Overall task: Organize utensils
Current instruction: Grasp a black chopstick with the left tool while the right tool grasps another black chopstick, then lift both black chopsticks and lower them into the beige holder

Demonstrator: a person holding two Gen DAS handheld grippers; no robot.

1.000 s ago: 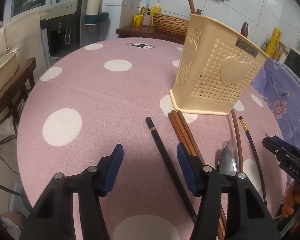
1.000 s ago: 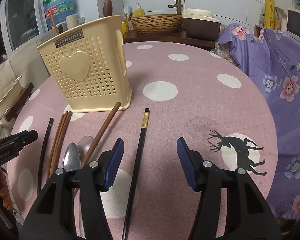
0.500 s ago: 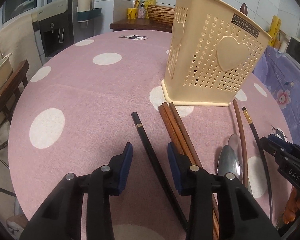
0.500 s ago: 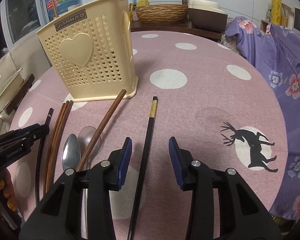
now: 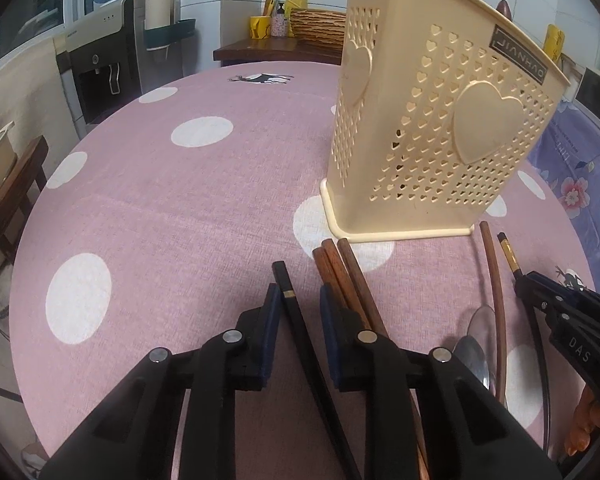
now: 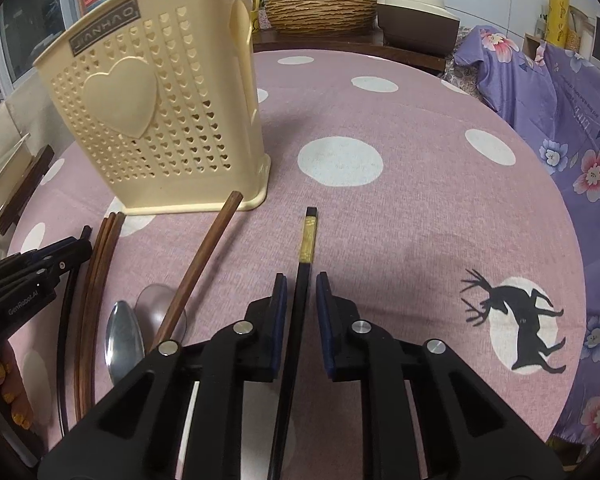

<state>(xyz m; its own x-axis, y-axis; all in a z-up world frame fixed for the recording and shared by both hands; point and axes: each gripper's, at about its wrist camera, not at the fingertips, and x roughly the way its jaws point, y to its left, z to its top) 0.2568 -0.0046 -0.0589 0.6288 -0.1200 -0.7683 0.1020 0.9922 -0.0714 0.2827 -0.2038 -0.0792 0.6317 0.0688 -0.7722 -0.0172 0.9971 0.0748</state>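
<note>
A cream perforated utensil holder (image 5: 432, 136) (image 6: 156, 120) stands on the pink dotted table. In front of it lie black chopsticks, brown wooden chopsticks (image 5: 340, 268) (image 6: 100, 264), a long wooden handle (image 6: 204, 264) and metal spoons (image 6: 122, 340). My left gripper (image 5: 298, 308) straddles a black chopstick (image 5: 288, 296) on the table, its jaws narrowed with small gaps either side. My right gripper (image 6: 300, 300) straddles another black chopstick with a gold band (image 6: 307, 240), its jaws also narrowed and not touching it.
A purple flowered cloth (image 6: 572, 120) covers something at the table's right. A water dispenser (image 5: 100, 64) and a wooden chair (image 5: 4, 208) stand at the left. A woven basket (image 6: 320, 12) sits on a counter behind. The table edge curves close by.
Both grippers have moved forward and down over their black chopsticks, and both pairs of jaws have narrowed from wide open to a small gap around each chopstick.
</note>
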